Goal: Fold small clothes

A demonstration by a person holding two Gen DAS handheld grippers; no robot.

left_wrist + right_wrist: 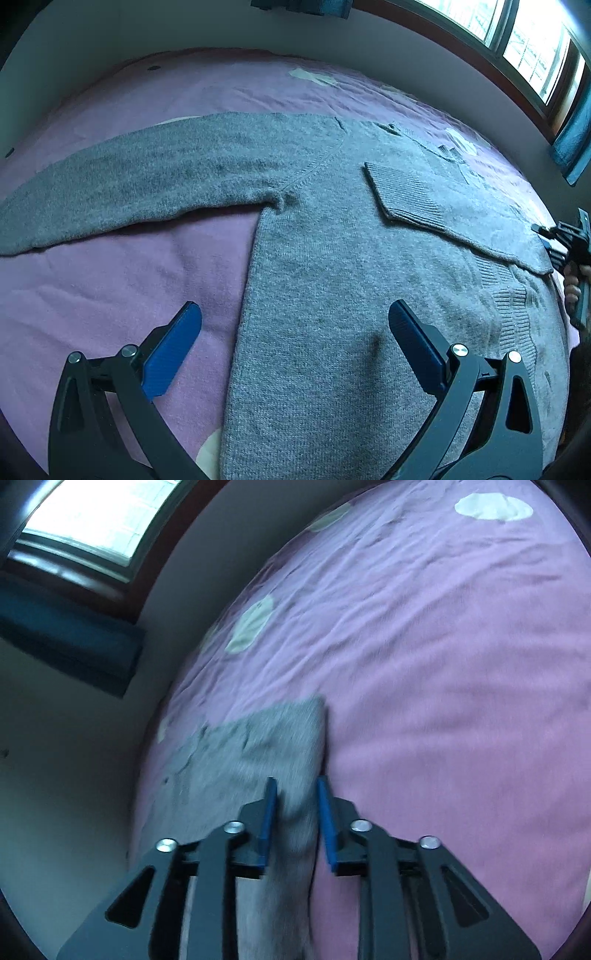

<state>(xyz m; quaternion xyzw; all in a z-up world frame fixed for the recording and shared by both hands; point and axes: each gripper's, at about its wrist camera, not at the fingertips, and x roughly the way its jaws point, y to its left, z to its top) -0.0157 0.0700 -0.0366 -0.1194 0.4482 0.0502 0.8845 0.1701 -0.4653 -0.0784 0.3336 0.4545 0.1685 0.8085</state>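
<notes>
A grey knit sweater lies flat on a pink bed sheet. One sleeve stretches out to the left. The other sleeve is folded across the chest, and its ribbed cuff lies on the body. My left gripper hovers open over the sweater's left side edge, one finger above the sheet and one above the knit. At the far right my right gripper meets the sweater's edge. In the right wrist view this gripper is shut on a fold of the grey sweater.
The sheet has pale round patches and reaches to a light wall on its far side. A window with blue curtains sits above the bed. A person's hand holds the right gripper.
</notes>
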